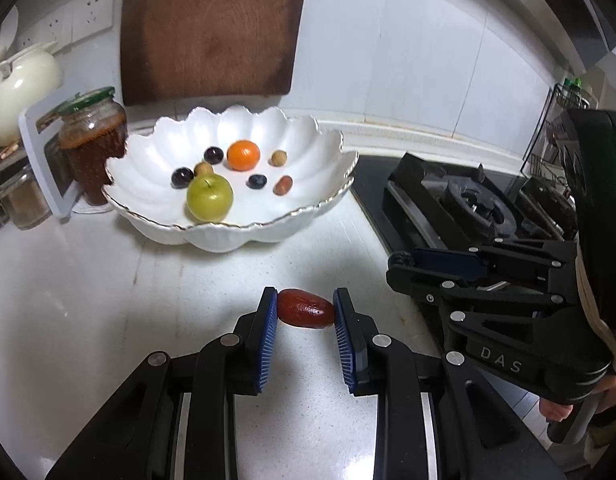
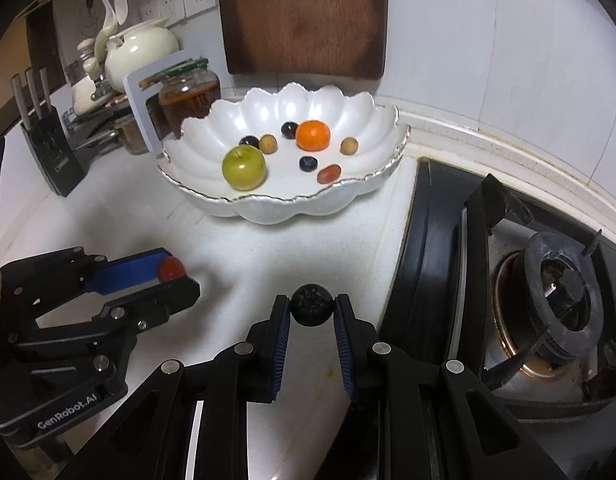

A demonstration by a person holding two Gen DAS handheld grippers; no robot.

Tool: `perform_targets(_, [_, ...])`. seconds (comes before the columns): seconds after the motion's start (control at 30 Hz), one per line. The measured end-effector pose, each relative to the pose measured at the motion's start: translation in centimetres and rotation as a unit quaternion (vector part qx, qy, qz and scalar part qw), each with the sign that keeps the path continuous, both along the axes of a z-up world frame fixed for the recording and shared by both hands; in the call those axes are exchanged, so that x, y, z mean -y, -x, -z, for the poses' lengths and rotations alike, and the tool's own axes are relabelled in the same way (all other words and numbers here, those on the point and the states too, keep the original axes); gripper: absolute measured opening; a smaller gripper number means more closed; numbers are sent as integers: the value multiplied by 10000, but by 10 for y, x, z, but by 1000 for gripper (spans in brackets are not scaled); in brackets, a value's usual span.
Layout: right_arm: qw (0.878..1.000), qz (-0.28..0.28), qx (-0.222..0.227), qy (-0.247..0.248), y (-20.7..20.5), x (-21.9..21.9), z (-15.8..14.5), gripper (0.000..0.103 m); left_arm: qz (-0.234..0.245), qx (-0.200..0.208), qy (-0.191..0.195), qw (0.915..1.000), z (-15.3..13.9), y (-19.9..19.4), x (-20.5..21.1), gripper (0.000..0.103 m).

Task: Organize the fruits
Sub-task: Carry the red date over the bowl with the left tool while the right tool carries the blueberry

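Observation:
My left gripper (image 1: 305,309) is shut on a red jujube (image 1: 305,313) over the white counter; it also shows in the right wrist view (image 2: 176,271). My right gripper (image 2: 311,311) is shut on a dark round berry (image 2: 311,305); it shows at the right of the left wrist view (image 1: 404,268). Ahead stands a white scalloped bowl (image 1: 308,208) (image 2: 348,200) holding a green apple (image 1: 209,197) (image 2: 244,169), an orange (image 1: 243,155) (image 2: 313,135), dark berries, small tan fruits and a reddish jujube (image 1: 283,185) (image 2: 329,173).
A gas stove (image 2: 548,300) (image 1: 468,204) lies to the right. A wooden cutting board (image 1: 212,28) (image 2: 304,16) leans on the wall behind the bowl. Jars (image 1: 94,148), a white teapot (image 2: 142,50) and a knife block (image 2: 52,152) crowd the left.

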State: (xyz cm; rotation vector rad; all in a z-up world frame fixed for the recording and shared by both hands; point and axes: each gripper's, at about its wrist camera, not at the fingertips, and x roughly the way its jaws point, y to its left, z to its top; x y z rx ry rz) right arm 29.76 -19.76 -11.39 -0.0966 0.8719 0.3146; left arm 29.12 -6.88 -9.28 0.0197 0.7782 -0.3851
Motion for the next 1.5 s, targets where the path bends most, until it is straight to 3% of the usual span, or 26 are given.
perform_targets(0.83, [9932,231,1128,-175,38,-20,-77,24,-270,1117,327,9928,-78,30,-38,28])
perform_targets(1.5, [9823,294,1841,-164,29,-39,-119,24,-465,1687,294,9841,-117,17,-56,28])
